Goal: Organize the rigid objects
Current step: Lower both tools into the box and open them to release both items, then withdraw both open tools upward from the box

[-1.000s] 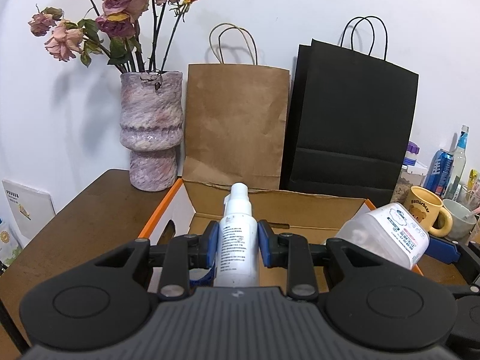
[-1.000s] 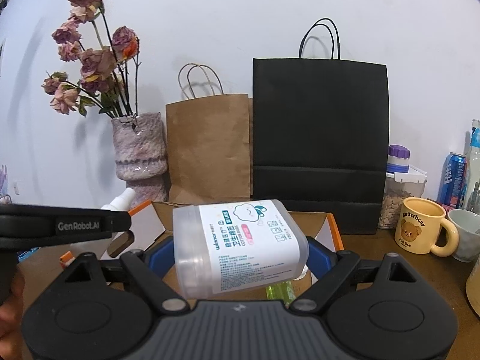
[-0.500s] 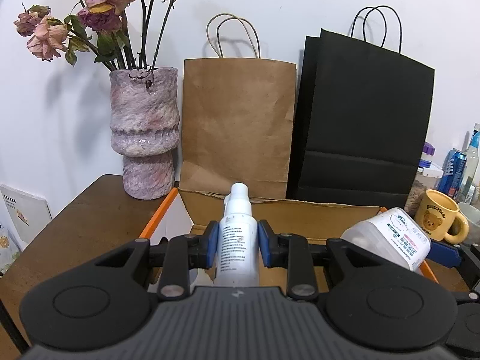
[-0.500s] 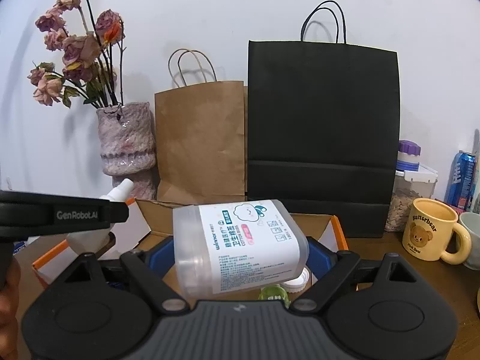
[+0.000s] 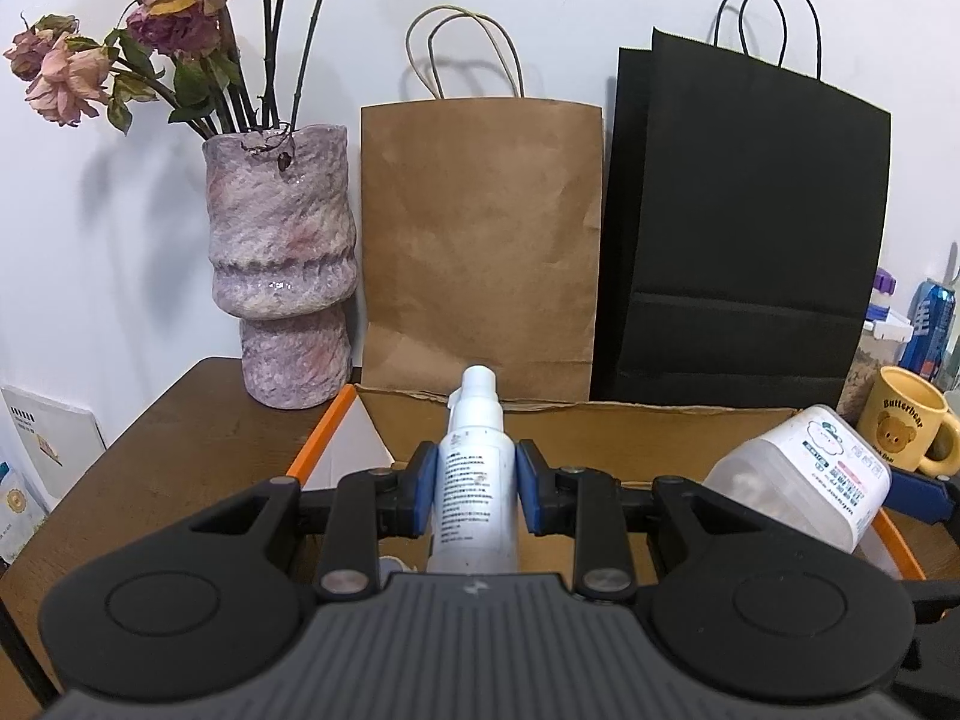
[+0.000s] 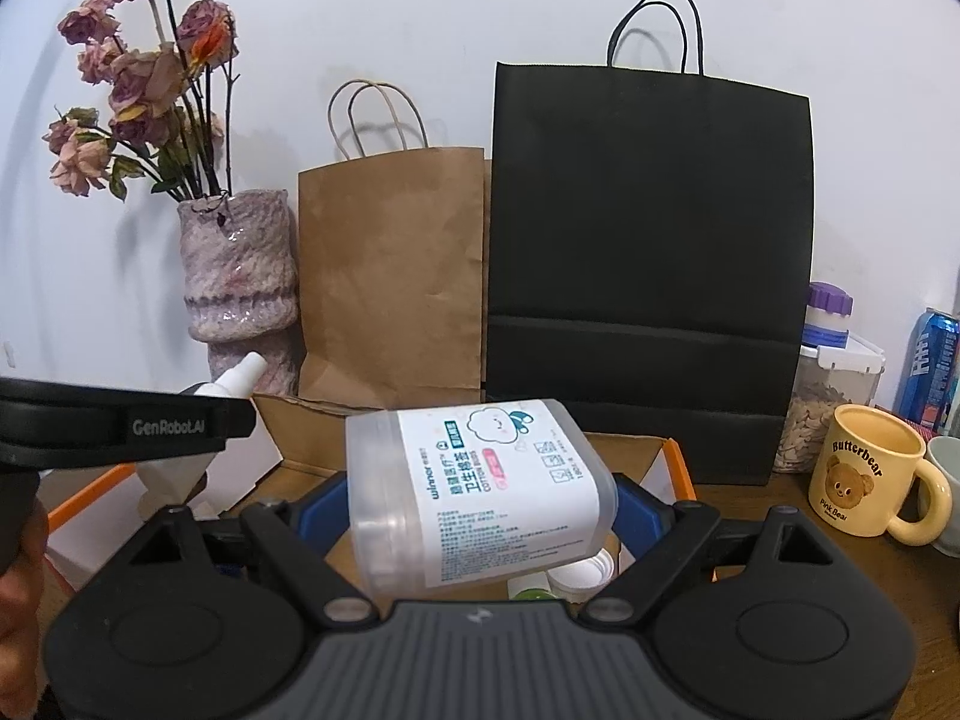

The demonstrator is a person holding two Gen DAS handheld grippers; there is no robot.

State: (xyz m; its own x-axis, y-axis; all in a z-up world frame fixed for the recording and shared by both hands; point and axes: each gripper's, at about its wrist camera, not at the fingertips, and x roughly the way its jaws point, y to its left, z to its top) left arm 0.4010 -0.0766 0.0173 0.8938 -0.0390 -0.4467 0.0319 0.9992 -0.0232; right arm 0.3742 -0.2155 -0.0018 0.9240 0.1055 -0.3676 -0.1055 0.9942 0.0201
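Over box (image 5: 600,426), claws grip bottle (image 5: 475,498), tub (image 6: 480,492).

Behind the box (image 5: 600,432) stand vase (image 5: 279,276), two bags (image 5: 480,240), then, probably rightmost, the mug (image 5: 906,435).

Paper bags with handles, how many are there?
2: a brown paper bag beside the vase, and a black paper bag to its right. A second black bag may hide behind.

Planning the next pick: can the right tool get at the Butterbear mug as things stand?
Probably not yet: the right tool is shut on the cotton bud box. The Butterbear mug stands unobstructed on the table, right of the cardboard box.
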